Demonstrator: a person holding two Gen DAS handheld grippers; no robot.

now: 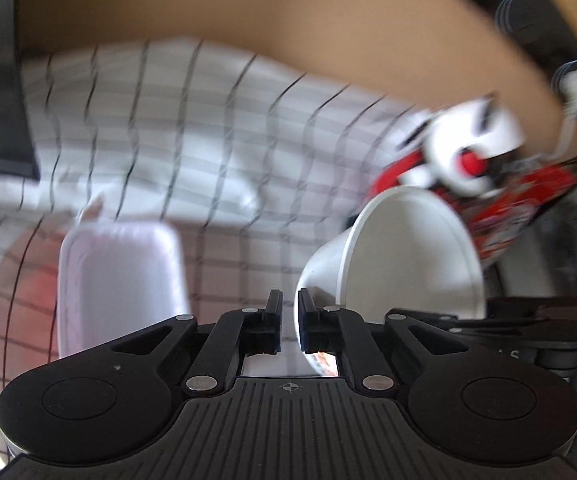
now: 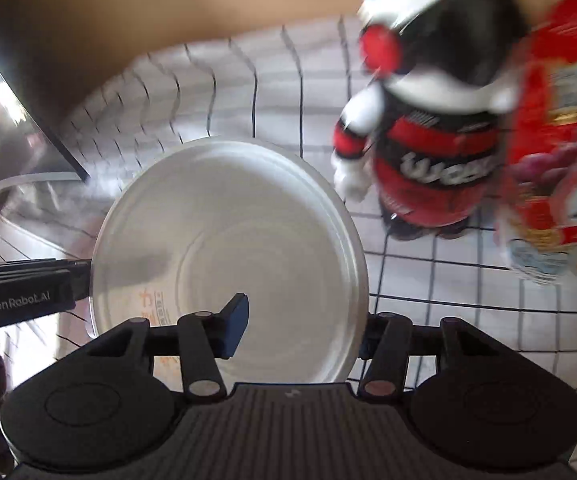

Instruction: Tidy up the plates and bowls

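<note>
Midway at best, judging from the layout: nothing stacked yet as far as can be seen. Only one white bowl (image 1: 408, 252) in hand, tipped on its side above the checked cloth (image 1: 208, 120) on the desk, mouth turned toward the right side. Just left of it, lying on the cloth, a pale rectangular tray (image 1: 120, 280), blurred and apart from the bowl; probably waiting to be sorted too. Further left, possibly a round plate edge, too smeared to tell. Left tongs (image 1: 290, 320) drawn nearly together, pinching the bowl's thin wall near the rim and carrying it clear of the cloth. Right tongs (image 2: 302, 328) spread wide, one pad reaching inside the bowl's mouth and the other just outside the rim, straddling the wall without clamping; looks like a handover or a second grip about to be taken. Beyond, a plush toy (image 2: 428, 160) and a red snack bag (image 2: 556, 140), no part of the job.
</note>
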